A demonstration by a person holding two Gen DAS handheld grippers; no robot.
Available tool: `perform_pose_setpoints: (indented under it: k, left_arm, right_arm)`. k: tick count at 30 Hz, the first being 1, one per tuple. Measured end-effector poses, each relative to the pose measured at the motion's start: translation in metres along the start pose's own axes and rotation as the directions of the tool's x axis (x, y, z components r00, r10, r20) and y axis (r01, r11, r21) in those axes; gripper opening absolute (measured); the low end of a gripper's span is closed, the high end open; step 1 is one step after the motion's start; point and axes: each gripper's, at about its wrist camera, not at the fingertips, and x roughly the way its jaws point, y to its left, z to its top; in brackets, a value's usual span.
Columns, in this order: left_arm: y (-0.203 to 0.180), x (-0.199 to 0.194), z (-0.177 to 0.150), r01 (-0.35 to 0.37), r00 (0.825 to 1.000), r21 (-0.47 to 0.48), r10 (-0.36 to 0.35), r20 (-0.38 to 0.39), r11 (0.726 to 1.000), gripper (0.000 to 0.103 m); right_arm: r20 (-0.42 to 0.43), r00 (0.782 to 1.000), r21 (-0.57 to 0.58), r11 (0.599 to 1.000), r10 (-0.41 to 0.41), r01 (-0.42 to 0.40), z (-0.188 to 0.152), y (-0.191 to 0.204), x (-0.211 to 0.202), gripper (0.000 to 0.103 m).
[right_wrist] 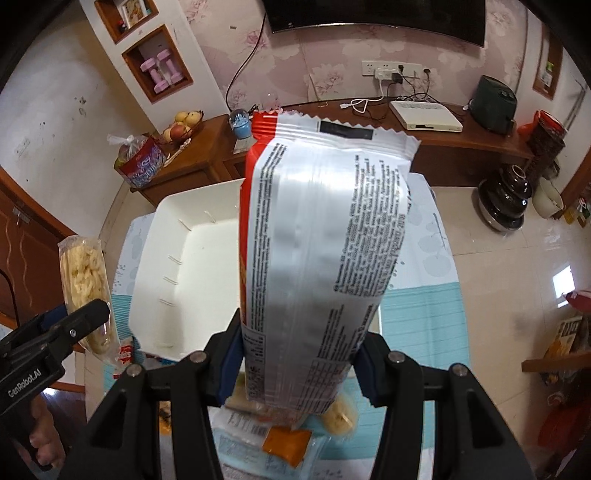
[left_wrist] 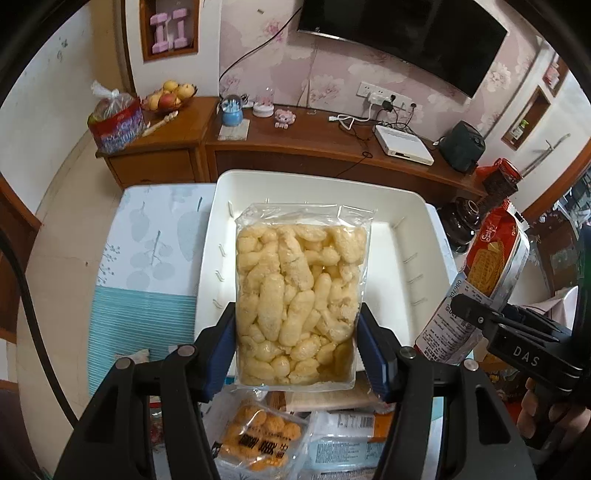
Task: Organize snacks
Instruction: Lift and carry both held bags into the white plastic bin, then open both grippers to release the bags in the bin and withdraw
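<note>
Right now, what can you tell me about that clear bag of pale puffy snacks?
The clear bag is a see-through plastic pouch, sealed flat along its top edge and packed with pale yellow, finger-shaped puffs. It stands roughly upright, lifted off the table, with the left tongs pinching its lower sides between blue pads. In the left view it hangs in front of the white bin, whose inside looks bare. Other snack packs lie below it. In the right view its side shows, slim and flat.

Walls: pink floral wallpaper (left_wrist: 325, 74), recessed niches (right_wrist: 159, 62) | Wall-mounted: dark television (left_wrist: 406, 33) | Furniture: long wooden sideboard (left_wrist: 295, 147) | Floor: glossy beige tiles (right_wrist: 498, 240) reflecting light
</note>
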Motion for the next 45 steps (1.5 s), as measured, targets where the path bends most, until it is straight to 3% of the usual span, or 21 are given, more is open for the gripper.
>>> perform_pose_setpoints:
  k: [12, 16, 19, 30, 45]
  left_arm:
    - [0.002, 0.046, 0.002, -0.017, 0.997, -0.027, 0.014, -0.08, 1.0, 0.06]
    - [0.003, 0.047, 0.003, -0.025, 0.996, -0.047, 0.02, -0.09, 0.999, 0.068]
    - [0.003, 0.041, 0.004, -0.026, 0.998, -0.056, 0.022, -0.065, 0.998, 0.073]
    - [0.001, 0.004, -0.003, -0.077, 0.997, -0.052, 0.076, -0.012, 0.996, 0.074]
    - [-0.002, -0.064, -0.053, -0.098, 0.995, -0.062, 0.1, 0.027, 0.993, 0.074]
  right_arm:
    - [-0.073, 0.997, 0.019, 1.0, 0.022, -0.02, 0.013, -0.004, 0.041, 0.053]
    - [-0.073, 0.997, 0.045, 0.999, 0.022, -0.019, 0.012, -0.009, 0.042, 0.055]
    - [-0.052, 0.998, 0.033, 0.999, 0.028, -0.027, 0.013, -0.008, 0.037, 0.055]
    - [0.013, 0.999, 0.004, 0.999, 0.053, -0.053, 0.008, -0.006, 0.008, 0.055]
    - [0.137, 0.988, -0.026, 0.997, 0.077, -0.074, -0.023, -0.013, -0.054, 0.055]
